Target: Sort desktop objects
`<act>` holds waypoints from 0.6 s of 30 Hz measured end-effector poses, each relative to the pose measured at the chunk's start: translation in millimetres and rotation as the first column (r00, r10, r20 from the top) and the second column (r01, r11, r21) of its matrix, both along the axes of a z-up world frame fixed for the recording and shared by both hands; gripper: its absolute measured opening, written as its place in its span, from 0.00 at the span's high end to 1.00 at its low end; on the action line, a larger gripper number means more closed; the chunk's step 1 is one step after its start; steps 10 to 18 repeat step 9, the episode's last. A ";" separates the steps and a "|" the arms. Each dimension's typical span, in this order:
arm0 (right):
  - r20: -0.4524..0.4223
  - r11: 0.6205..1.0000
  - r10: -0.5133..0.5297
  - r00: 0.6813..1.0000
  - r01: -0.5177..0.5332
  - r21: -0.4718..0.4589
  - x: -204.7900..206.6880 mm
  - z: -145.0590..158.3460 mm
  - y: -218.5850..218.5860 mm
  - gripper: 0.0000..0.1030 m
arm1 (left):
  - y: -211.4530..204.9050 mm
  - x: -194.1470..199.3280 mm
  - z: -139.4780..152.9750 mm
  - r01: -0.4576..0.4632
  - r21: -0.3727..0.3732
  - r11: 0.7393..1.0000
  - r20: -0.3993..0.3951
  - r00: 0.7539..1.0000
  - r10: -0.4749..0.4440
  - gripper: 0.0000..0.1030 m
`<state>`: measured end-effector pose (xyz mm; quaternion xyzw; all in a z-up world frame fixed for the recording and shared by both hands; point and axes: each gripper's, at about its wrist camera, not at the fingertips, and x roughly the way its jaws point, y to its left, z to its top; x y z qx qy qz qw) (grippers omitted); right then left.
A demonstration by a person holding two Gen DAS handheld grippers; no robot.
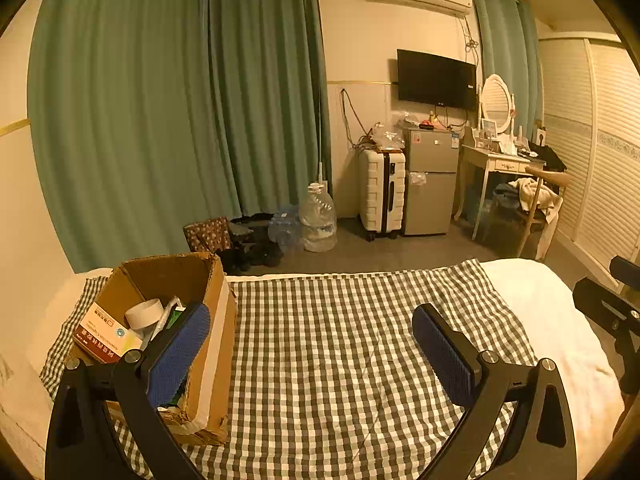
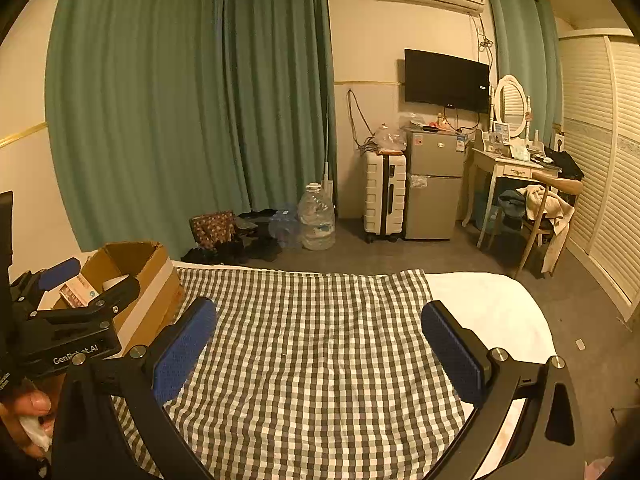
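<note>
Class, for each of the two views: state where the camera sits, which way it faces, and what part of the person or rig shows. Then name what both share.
Left wrist: on the left hand-held gripper, facing across the checked cloth toward the far wall; its open fingers show.
Right wrist: on the right hand-held gripper, same facing; its open fingers and fingertips of a hand show.
Shared: cardboard box, cloth, television.
</note>
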<state>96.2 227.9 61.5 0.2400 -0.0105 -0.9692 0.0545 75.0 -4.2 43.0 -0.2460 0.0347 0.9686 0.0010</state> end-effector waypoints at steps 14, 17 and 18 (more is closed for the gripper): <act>0.007 1.000 -0.007 1.000 0.007 -0.011 2.5 -3.8 -1.7 0.00 | -1.7 -1.5 -4.1 0.003 0.013 1.000 0.020 1.000 -0.004 0.00; 0.007 1.000 -0.007 1.000 0.007 -0.011 2.5 -3.8 -1.7 0.00 | -1.7 -1.5 -4.1 0.003 0.013 1.000 0.020 1.000 -0.004 0.00; 0.007 1.000 -0.007 1.000 0.007 -0.011 2.5 -3.8 -1.7 0.00 | -1.7 -1.5 -4.1 0.003 0.013 1.000 0.020 1.000 -0.004 0.00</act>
